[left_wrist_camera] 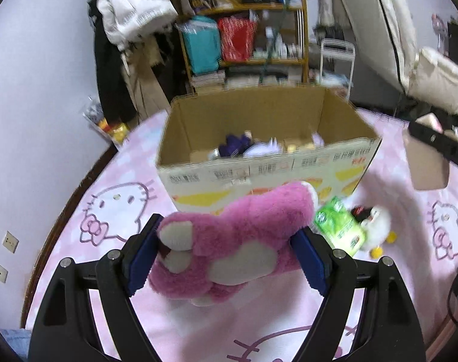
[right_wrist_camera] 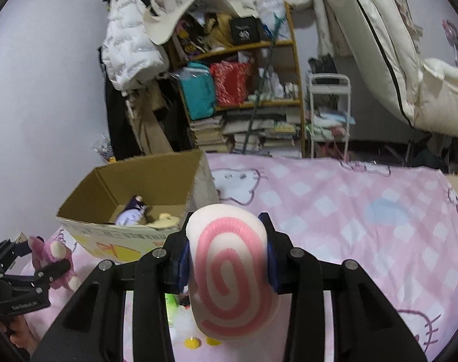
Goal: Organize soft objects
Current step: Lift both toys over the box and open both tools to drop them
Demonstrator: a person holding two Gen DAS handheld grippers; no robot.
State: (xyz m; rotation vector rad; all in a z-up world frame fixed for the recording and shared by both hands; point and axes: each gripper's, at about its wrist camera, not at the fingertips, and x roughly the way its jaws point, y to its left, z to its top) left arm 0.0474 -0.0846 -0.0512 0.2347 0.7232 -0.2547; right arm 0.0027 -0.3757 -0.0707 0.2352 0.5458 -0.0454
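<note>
Our left claw [left_wrist_camera: 225,256] clamps the pink bear [left_wrist_camera: 235,241] across its plush belly just before the cardboard box [left_wrist_camera: 268,163] on the pink bedsheet [left_wrist_camera: 87,211], while our right claw [right_wrist_camera: 227,259] grips the swirl cushion [right_wrist_camera: 232,274] around its middle. Both toys look light and squashy, so we judge a deep mid-body hold is safest. 2 more, a green packet [left_wrist_camera: 340,229] and a white duck [left_wrist_camera: 378,229], lie beside the box.

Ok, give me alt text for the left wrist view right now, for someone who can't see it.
The left gripper clamps a pink plush bear between its blue pads, above a pink cat-print bedsheet. Just beyond stands an open cardboard box with a few toys inside; a green packet and a white plush lie to its right.
</note>
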